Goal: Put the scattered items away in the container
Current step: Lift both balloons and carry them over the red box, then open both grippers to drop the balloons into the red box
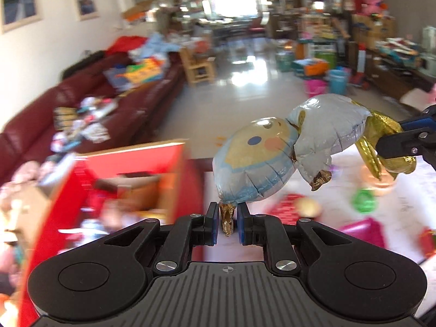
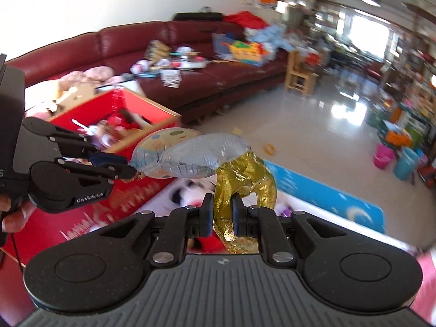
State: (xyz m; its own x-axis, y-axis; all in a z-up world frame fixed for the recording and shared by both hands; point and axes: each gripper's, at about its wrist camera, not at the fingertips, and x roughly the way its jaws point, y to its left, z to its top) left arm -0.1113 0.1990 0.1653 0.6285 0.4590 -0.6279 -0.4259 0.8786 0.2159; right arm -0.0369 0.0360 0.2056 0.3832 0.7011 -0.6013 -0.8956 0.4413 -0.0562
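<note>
A half-deflated foil balloon figure (image 1: 272,158) hangs in the air between both grippers. It has a yellow face, a silver-blue body and gold legs. My left gripper (image 1: 228,219) is shut on the gold tail under its head. My right gripper (image 2: 223,212) is shut on a gold leg (image 2: 245,182). In the left wrist view the right gripper (image 1: 392,139) comes in from the right edge; in the right wrist view the left gripper (image 2: 128,170) shows at the left, with a hand behind it. The red box (image 2: 114,114) with toys inside stands beyond and left of the balloon (image 2: 190,158).
A dark red sofa (image 2: 218,81) strewn with toys runs behind the box. Small toys lie on the white mat (image 1: 403,204), among them a green one (image 1: 363,200) and a pink box (image 1: 362,231). A blue mat (image 2: 327,190), a wooden chair (image 2: 299,76) and buckets (image 2: 384,156) stand on the shiny floor.
</note>
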